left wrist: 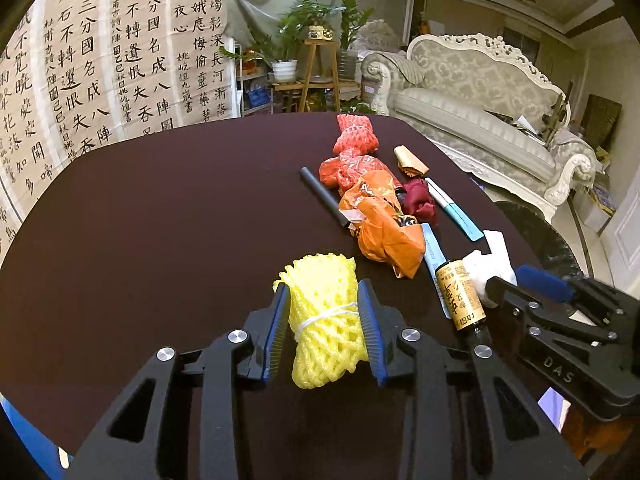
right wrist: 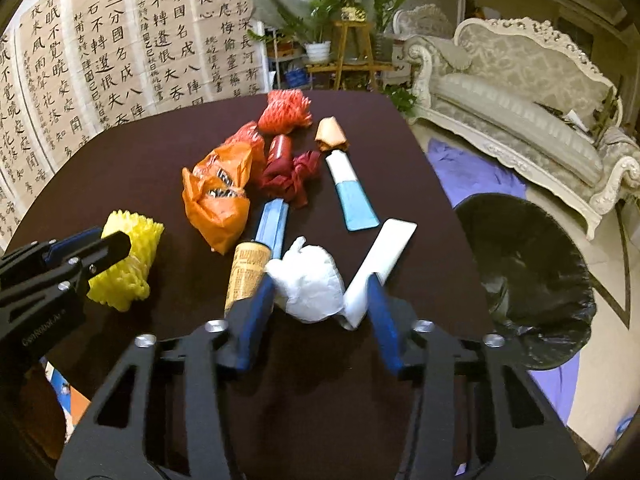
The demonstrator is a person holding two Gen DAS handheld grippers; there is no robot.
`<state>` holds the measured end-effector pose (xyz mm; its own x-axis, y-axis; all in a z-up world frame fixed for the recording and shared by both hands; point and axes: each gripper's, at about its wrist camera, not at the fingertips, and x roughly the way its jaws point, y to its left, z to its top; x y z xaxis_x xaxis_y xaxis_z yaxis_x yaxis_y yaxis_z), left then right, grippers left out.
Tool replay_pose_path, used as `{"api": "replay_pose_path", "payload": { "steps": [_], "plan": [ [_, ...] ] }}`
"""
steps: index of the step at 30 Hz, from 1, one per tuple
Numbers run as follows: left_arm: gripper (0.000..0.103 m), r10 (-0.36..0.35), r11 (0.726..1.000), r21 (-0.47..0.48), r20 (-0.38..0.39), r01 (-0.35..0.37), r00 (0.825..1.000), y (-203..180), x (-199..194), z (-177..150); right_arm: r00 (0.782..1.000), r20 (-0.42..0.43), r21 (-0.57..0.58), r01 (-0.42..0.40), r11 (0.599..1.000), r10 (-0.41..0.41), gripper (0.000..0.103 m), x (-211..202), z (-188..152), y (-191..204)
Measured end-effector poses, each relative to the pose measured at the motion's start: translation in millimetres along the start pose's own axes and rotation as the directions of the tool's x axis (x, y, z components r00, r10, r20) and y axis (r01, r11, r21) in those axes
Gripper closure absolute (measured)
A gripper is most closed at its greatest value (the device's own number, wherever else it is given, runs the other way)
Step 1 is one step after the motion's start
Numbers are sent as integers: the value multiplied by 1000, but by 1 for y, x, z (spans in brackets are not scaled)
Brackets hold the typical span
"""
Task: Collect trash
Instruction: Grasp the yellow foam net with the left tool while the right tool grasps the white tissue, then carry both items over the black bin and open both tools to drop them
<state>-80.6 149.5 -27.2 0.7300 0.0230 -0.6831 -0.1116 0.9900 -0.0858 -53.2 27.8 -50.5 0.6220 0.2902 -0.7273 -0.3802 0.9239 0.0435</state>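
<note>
The left gripper (left wrist: 325, 324) pinches the yellow foam net (left wrist: 324, 320) between both pads, low on the dark table (left wrist: 160, 240). The right gripper (right wrist: 320, 300) squeezes a crumpled white tissue (right wrist: 308, 284) and a white wrapper strip (right wrist: 380, 260) together. The strip sits only at one pad's edge, so it may slip out on the way to the black-lined bin (right wrist: 528, 276). The small brown bottle (right wrist: 246, 272) touches the left pad and may roll.

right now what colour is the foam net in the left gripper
Yellow foam net, tied with a white string; clearest in the left wrist view.
</note>
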Motion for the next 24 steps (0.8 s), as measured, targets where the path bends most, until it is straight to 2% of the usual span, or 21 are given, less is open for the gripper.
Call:
{"api": "replay_pose_path", "payload": {
  "steps": [1, 4, 12, 17, 19, 24],
  "plan": [
    [68, -2, 1000, -2, 1, 2, 1000, 0, 0, 0, 1000, 0, 4, -11, 1000, 11, 75, 0, 0, 1],
    [68, -7, 1000, -4, 3, 7, 1000, 0, 0, 0, 1000, 4, -15, -6, 1000, 6, 78, -1, 0, 5],
    [68, -42, 999, 9, 45, 42, 998, -13, -13, 13, 997, 70, 14, 18, 1000, -19, 79, -23, 8, -10],
    [68, -87, 995, 52, 75, 83, 993, -41, -15, 29, 983, 123, 66, 126, 990, -133, 79, -40, 12, -44],
    [68, -108, 992, 69, 82, 103, 991, -54, -14, 35, 973, 131, 94, 179, 979, -190, 79, -44, 11, -63],
    [68, -164, 982, 108, 95, 154, 982, -90, -8, 47, 953, 125, 180, 251, 951, -276, 78, -48, 5, -108]
  ]
}}
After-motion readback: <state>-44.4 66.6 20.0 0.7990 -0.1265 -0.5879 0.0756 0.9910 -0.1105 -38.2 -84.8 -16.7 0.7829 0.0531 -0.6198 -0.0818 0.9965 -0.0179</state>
